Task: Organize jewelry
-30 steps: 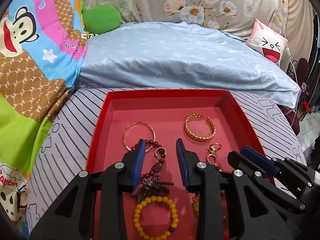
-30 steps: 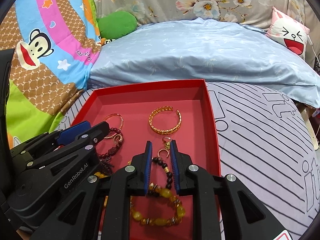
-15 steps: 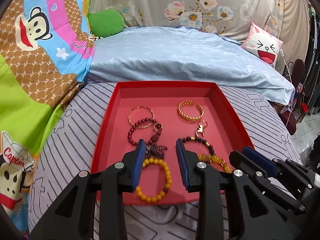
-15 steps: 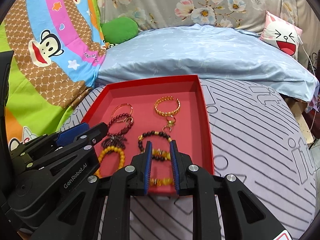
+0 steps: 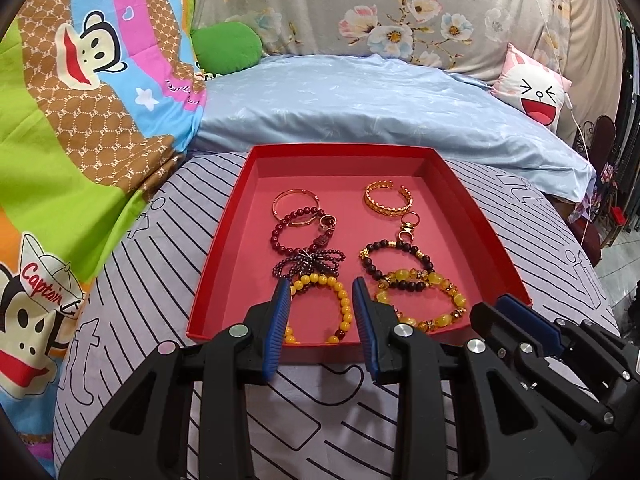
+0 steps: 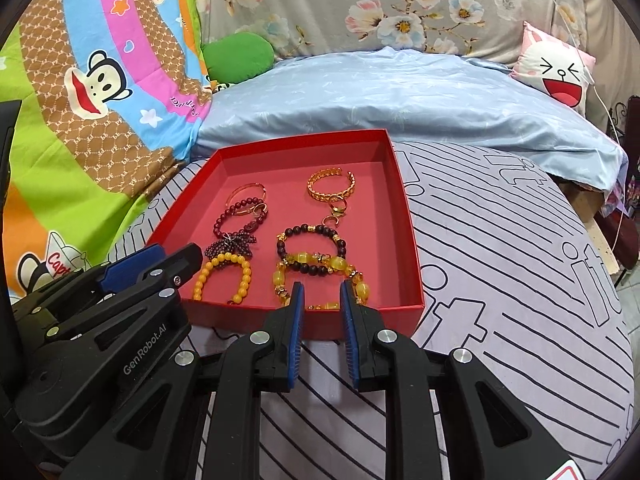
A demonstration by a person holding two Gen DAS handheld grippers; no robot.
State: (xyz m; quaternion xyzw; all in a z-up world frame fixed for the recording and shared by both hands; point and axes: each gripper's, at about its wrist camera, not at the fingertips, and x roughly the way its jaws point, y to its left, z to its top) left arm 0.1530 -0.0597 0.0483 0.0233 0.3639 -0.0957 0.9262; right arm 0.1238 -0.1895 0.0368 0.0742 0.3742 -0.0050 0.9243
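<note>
A red tray (image 5: 224, 236) (image 6: 404, 216) lies on the striped bed cover and holds several bracelets: a gold cuff (image 5: 387, 198) (image 6: 331, 185), a thin gold bangle (image 5: 296, 207), a dark red bead bracelet (image 5: 298, 232) (image 6: 236, 216), a black bead bracelet (image 5: 396, 266) (image 6: 311, 250), a yellow bead bracelet (image 5: 322, 308) (image 6: 222, 276) and an amber bead bracelet (image 5: 424, 302) (image 6: 320, 280). My left gripper (image 5: 320, 292) is open and empty just before the tray's near edge. My right gripper (image 6: 320, 294) is open and empty beside it; it also shows in the left wrist view (image 5: 520, 320).
A light blue quilt (image 5: 380, 108) lies behind the tray. A cartoon-monkey blanket (image 5: 80, 100) rises on the left, with a green cushion (image 5: 226, 46) and a pink cat pillow (image 5: 532, 88) at the back. The striped cover (image 6: 500, 280) stretches right of the tray.
Both grippers have drawn back from over the tray to its near edge, so the whole tray now shows. The bracelets have stayed in place.
</note>
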